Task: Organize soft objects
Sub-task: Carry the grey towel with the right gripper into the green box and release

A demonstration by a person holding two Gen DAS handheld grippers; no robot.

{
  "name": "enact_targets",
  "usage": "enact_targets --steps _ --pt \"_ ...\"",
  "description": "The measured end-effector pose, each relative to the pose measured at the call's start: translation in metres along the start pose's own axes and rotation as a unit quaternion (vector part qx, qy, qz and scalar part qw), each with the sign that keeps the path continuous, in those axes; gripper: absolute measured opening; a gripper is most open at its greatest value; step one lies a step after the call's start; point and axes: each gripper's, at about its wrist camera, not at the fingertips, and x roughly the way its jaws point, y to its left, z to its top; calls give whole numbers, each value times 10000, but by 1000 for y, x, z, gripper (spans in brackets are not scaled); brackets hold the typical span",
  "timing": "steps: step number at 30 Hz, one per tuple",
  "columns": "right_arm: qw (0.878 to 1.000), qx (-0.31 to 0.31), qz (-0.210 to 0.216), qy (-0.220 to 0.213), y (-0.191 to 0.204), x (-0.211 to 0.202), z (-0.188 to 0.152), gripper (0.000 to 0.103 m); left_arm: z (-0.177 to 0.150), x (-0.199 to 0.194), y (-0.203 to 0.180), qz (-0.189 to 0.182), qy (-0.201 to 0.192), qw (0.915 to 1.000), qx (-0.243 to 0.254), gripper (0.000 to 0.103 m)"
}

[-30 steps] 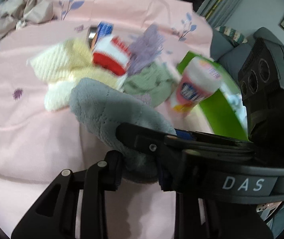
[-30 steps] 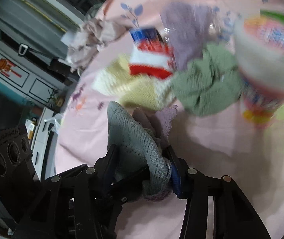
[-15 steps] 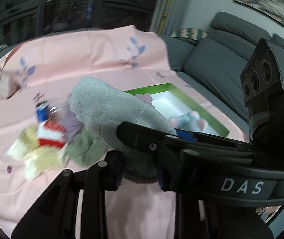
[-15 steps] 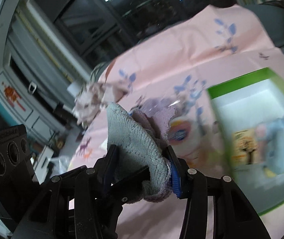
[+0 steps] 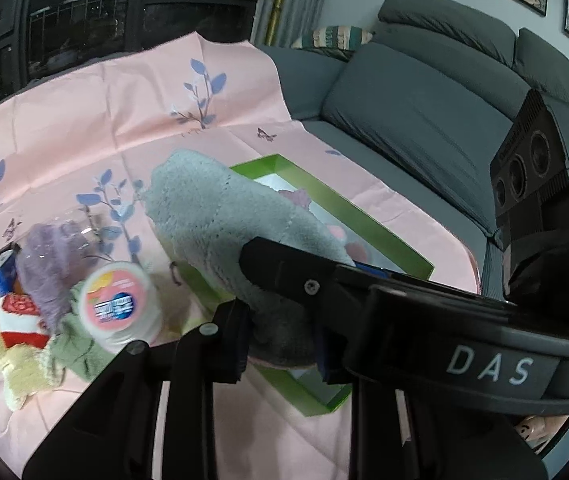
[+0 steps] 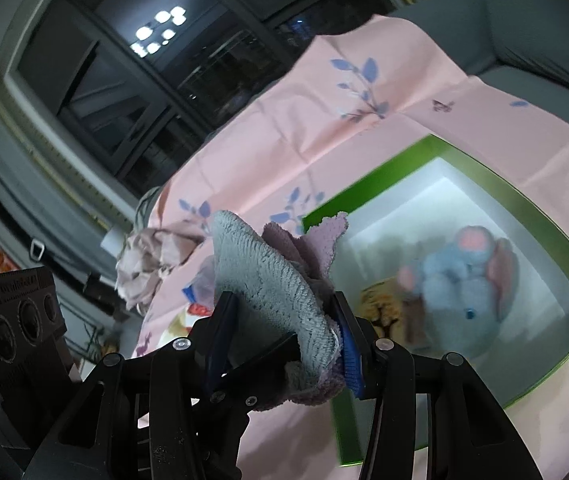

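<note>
From the left wrist view, the left tool (image 5: 280, 340) was closed on a fluffy grey towel (image 5: 228, 216), and the black right tool (image 5: 384, 292) reached in from the right and pinched the same towel. The towel hung above the near end of a shallow green-rimmed box with a white inside (image 5: 348, 208), which lay on a pink cloth printed with blue leaves (image 5: 124, 112). Left of the box sat a heap of soft things: a fuzzy lilac cloth (image 5: 44, 272), a pale green knitted cloth (image 5: 72, 348), a cream-yellow knitted cloth (image 5: 12, 364) and a red-and-white striped piece (image 5: 18, 320). A round white tub with a pink label (image 5: 118, 306) stood against that heap, just left of the box. A grey sofa (image 5: 424, 112) lay beyond the box.

From the right wrist view, the right tool (image 6: 284, 340) was clamped on the grey towel (image 6: 264, 276), with a lilac towel layer (image 6: 316, 248) bunched against it on the box side. The towel was held over the near left corner of the green box (image 6: 540, 216). Inside the box lay a blurred pale blue plush toy with pink ears (image 6: 460, 280), and left of it a small yellow-printed card (image 6: 384, 312). A crumpled beige cloth (image 6: 148, 264) rested on the pink cloth (image 6: 284, 128) far left of the box.
</note>
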Motion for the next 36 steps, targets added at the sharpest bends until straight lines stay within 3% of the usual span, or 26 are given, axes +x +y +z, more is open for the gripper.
enact_targets --steps 17,36 --pt "9945 877 -524 225 -60 16 10 43 12 78 -4 139 717 9972 -167 24" --pt "9925 967 -745 -99 -64 -7 11 41 16 111 7 347 1062 9923 -539 26"
